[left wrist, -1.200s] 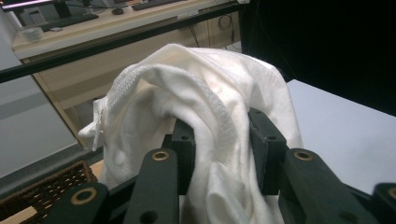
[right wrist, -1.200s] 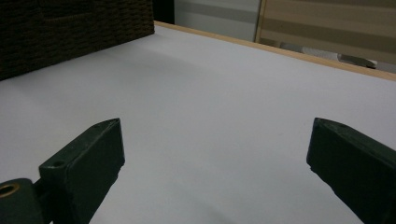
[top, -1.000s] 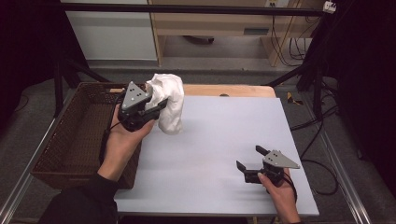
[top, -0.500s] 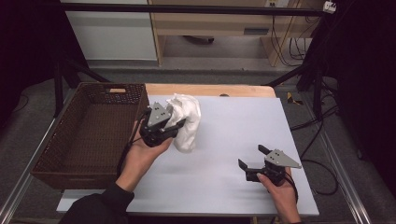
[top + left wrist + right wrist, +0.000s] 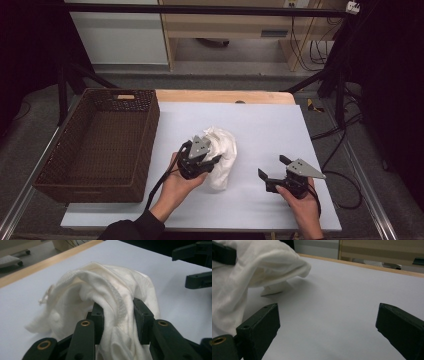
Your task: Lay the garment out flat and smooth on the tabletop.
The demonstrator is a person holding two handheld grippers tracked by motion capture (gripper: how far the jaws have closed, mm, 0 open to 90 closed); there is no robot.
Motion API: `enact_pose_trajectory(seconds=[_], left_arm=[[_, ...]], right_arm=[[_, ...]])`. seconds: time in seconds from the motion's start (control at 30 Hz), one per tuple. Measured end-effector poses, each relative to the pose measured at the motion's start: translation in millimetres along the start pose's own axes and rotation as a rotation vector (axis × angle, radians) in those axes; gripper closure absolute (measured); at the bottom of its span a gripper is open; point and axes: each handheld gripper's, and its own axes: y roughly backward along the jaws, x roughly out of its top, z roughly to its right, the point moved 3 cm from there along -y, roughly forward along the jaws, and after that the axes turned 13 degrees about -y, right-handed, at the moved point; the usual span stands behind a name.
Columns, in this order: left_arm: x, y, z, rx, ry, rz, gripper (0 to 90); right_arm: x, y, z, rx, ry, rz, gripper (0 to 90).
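one crumpled white cloth [image 5: 220,155] pinched by the left hand-held gripper [image 5: 200,159]; one right hand-held gripper [image 5: 274,175] spread wide; one brown wicker basket [image 5: 100,145] beside.

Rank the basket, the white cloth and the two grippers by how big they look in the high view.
1. Basket, by far the largest.
2. Cloth.
3. Left gripper and right gripper: they look about alike, so I won't rank them.
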Motion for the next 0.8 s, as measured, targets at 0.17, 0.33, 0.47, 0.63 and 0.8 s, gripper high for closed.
enact_pose_trajectory(seconds=[0.17,0.33,0.47,0.63,0.8], left_arm=[[-10.9,-14.8,19.2,-0.042,0.005,-0.022,66.2],[-24.1,-26.9,37.3,-0.062,-0.012,-0.043,62.2],[-28.7,-28.3,42.4,-0.035,-0.031,-0.024,44.3],[-24.3,-16.1,37.2,0.004,0.007,0.011,20.3],[-23.8,1.8,26.1,0.035,0.045,0.066,16.2]], right_arm=[[1.4,2.7,3.7,-0.013,-0.028,-0.001,6.5],[2.3,3.2,4.0,-0.02,-0.042,-0.012,6.8],[3.8,2.4,3.1,-0.03,-0.059,-0.063,7.0],[5.6,3.5,6.1,-0.062,-0.096,-0.112,6.5],[5.3,6.1,11.6,-0.056,-0.124,-0.114,8.1]])
